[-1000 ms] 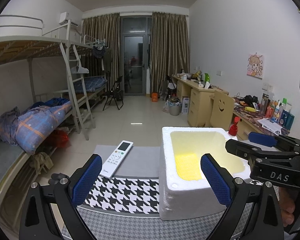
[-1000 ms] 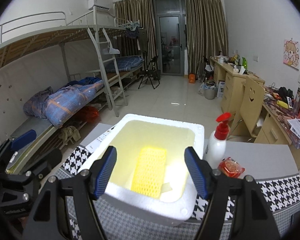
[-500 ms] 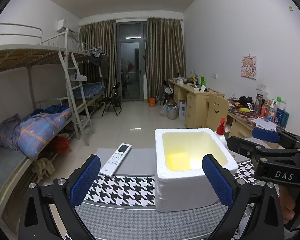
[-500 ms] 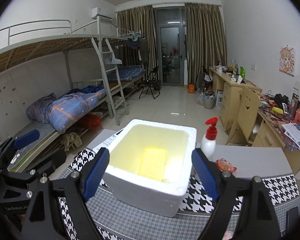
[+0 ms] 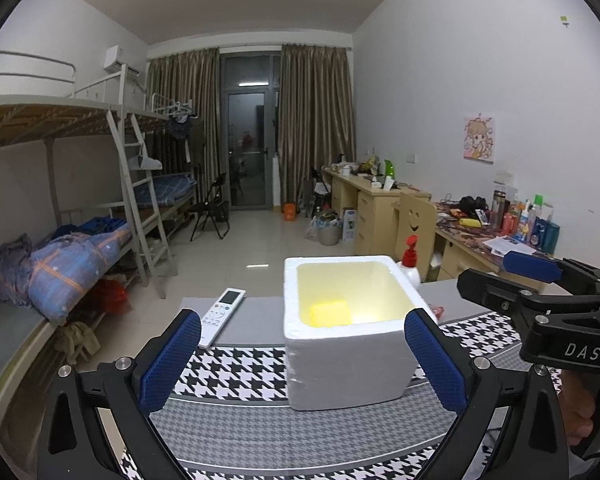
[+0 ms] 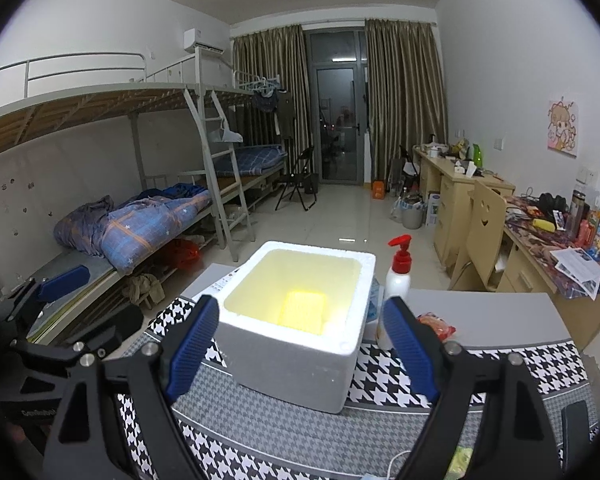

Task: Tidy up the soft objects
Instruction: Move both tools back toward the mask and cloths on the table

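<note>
Before the foam box (image 6: 296,344), both hand-held grippers gape wide, empty

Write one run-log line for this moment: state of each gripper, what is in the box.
left gripper: open, empty | right gripper: open, empty | foam box: on table, yellow sponge inside | both grippers: short of box
</note>
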`<state>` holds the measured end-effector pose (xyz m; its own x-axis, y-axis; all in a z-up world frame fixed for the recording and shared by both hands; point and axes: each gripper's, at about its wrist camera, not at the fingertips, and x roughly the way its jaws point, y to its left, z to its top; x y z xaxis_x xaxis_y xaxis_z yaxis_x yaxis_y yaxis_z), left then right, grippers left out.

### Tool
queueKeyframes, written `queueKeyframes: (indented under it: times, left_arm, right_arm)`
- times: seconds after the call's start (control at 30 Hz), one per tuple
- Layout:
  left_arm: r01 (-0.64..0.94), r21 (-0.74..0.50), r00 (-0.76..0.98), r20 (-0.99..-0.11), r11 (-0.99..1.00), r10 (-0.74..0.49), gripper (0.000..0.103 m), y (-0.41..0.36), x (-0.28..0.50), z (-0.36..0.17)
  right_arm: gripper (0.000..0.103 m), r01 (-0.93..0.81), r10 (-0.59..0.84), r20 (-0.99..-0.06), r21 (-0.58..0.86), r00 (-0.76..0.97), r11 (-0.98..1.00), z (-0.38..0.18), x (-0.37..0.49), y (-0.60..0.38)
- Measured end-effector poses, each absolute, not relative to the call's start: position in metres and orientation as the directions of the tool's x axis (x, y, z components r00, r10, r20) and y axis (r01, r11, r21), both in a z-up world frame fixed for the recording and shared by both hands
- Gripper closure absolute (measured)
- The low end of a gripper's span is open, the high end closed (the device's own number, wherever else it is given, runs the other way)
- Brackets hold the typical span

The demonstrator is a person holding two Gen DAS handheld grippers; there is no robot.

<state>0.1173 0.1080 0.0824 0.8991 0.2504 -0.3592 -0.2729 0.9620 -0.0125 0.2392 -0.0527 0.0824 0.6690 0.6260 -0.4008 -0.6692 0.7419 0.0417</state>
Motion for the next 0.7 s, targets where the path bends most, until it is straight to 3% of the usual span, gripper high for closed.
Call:
queueKeyframes:
  times: [0.7]
  left_arm:
    - [-0.227, -0.023, 0.923, -0.325, 0.974, 0.207, 0.001, 0.073, 0.095, 0.079]
  right_arm:
    - [0.016, -0.662, 0.629, -0.348, 0.032, 0.695, 0.749, 0.078, 0.210, -0.090]
